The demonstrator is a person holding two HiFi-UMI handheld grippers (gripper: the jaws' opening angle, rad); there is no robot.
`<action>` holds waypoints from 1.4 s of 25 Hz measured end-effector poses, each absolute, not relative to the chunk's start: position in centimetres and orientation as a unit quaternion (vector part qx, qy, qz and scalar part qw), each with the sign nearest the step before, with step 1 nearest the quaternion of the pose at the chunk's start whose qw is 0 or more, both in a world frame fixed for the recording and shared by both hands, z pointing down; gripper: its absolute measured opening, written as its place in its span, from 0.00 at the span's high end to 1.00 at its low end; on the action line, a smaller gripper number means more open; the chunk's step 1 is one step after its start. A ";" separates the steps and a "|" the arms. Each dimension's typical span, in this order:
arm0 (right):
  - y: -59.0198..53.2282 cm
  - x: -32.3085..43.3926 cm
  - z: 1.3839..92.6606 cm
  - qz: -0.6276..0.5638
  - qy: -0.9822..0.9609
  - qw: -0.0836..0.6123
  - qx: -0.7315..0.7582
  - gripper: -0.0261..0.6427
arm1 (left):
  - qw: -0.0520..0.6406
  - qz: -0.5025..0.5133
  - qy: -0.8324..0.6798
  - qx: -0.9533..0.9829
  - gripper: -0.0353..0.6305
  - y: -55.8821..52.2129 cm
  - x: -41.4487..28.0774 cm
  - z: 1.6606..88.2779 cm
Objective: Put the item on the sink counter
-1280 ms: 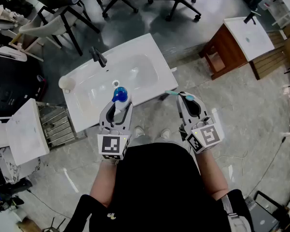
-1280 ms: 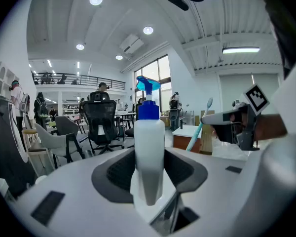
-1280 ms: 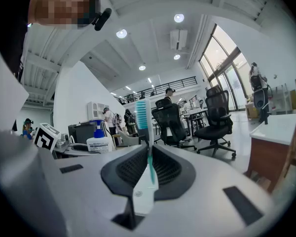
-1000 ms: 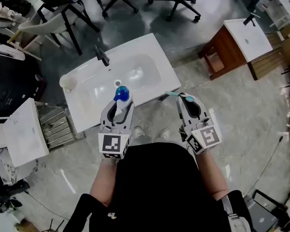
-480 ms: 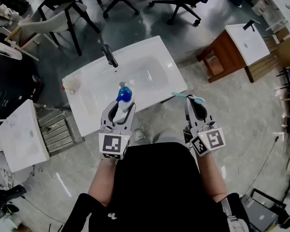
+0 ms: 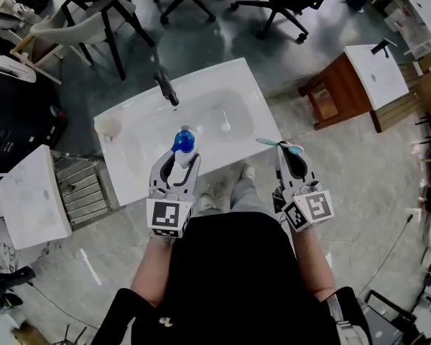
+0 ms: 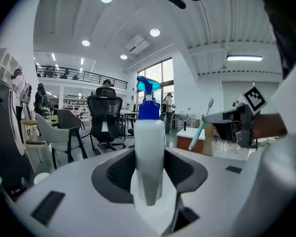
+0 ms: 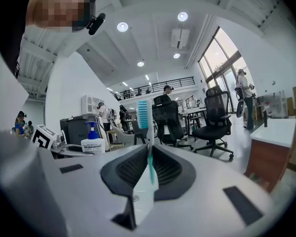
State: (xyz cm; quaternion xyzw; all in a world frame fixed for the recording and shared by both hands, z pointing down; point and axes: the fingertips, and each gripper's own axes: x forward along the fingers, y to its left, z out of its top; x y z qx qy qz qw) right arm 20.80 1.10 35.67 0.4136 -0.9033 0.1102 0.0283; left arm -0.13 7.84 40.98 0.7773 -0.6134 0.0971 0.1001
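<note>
My left gripper (image 6: 175, 165) is shut on a white pump bottle with a blue top (image 6: 182, 144), held upright over the near edge of the white sink counter (image 6: 136, 167). The same bottle (image 7: 149, 152) stands between the jaws in the left gripper view. My right gripper (image 6: 290, 158) is shut on a teal toothbrush (image 6: 279, 144), held crosswise to the right of the counter, over the floor. The toothbrush (image 8: 147, 132) stands bristles up in the right gripper view. The counter has an oval basin (image 6: 201, 117) and a black tap (image 6: 166, 87).
A small pale cup (image 6: 108, 125) sits at the counter's left end. A wire rack (image 6: 82, 185) and a white cabinet (image 6: 25, 200) stand to the left, a second sink on a wooden cabinet (image 6: 359, 81) to the right. Office chairs (image 6: 100, 13) stand behind.
The sink counter has slid toward the right and slightly up in the head view as the person shifted. Both grippers keep their holds; the right one moved slightly right.
</note>
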 end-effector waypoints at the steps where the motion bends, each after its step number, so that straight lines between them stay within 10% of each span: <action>1: 0.4 20.9 35.8 0.112 -0.905 0.028 0.410 0.89 | 0.102 0.097 -0.615 0.776 0.66 7.3 0.1 41.0; 35: -17.7 27.2 37.9 0.168 -0.935 0.021 0.313 0.89 | 0.125 0.119 -0.689 0.704 0.66 -8.7 8.0 43.0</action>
